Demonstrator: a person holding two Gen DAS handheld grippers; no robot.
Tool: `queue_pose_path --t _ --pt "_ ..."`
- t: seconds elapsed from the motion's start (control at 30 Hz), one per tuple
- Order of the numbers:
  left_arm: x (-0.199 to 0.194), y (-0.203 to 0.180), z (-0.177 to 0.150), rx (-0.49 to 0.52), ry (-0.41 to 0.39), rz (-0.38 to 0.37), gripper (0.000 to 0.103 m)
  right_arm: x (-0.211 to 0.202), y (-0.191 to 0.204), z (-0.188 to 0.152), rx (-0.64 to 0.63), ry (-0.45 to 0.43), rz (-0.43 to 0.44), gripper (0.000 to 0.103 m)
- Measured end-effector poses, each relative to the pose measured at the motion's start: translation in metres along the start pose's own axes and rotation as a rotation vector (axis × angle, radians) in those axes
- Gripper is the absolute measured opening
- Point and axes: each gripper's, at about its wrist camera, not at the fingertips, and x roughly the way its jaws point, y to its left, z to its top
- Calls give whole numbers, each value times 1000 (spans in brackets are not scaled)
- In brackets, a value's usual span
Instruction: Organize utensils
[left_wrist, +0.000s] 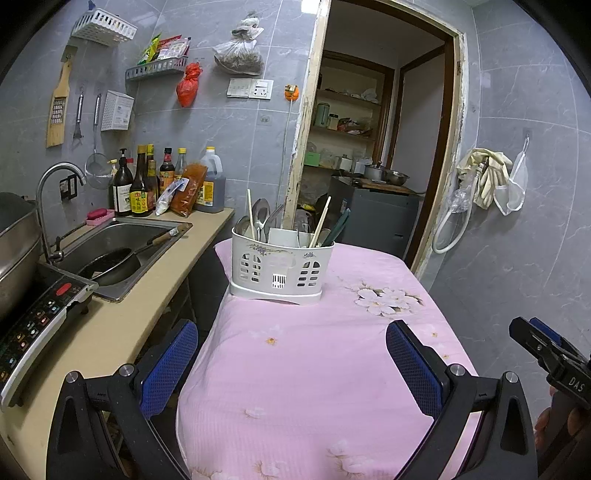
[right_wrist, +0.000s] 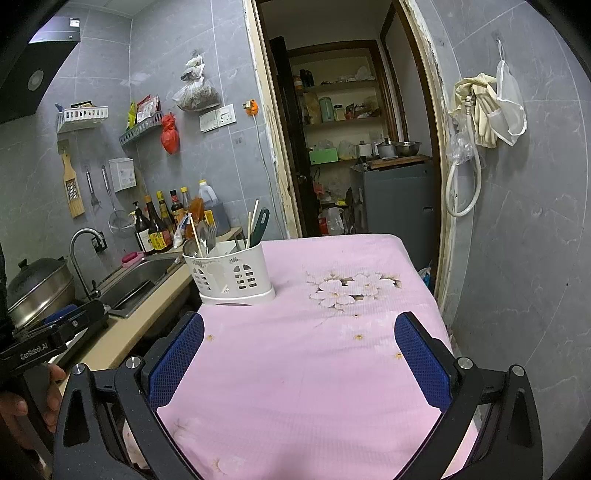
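Observation:
A white plastic utensil caddy (left_wrist: 281, 269) (right_wrist: 231, 275) stands at the far left end of the pink floral tablecloth (left_wrist: 314, 369) (right_wrist: 314, 350). Spoons (left_wrist: 260, 216), forks, chopsticks (left_wrist: 320, 222) (right_wrist: 252, 223) and a green-handled tool (left_wrist: 338, 226) (right_wrist: 260, 221) stick up from its compartments. My left gripper (left_wrist: 291, 332) hangs open above the cloth, well short of the caddy, nothing between its blue pads. My right gripper (right_wrist: 299, 328) is open too, empty, over the cloth's near part. Each gripper shows at the edge of the other's view.
Left of the table runs a beige counter (left_wrist: 122, 325) with a steel sink (left_wrist: 122, 243) holding a pan, a tap, sauce bottles (left_wrist: 140, 184) and an induction cooker (left_wrist: 40, 325). A doorway (left_wrist: 369, 147) opens behind the table. Gloves and a hose hang on the right wall (left_wrist: 487, 177).

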Motion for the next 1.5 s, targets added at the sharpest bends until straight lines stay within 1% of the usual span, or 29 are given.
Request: queue_pose_path --t 0.93,1.3,1.4,1.5 --pt "5 1 -3 8 5 1 103 2 0 -7 4 8 0 102" --pt "13 4 -3 7 14 1 103 15 1 -10 3 29 0 101" --pt "17 6 -4 7 22 4 103 17 1 -8 4 36 0 102" --pt "18 4 -5 27 9 29 103 21 1 -7 3 46 0 101"
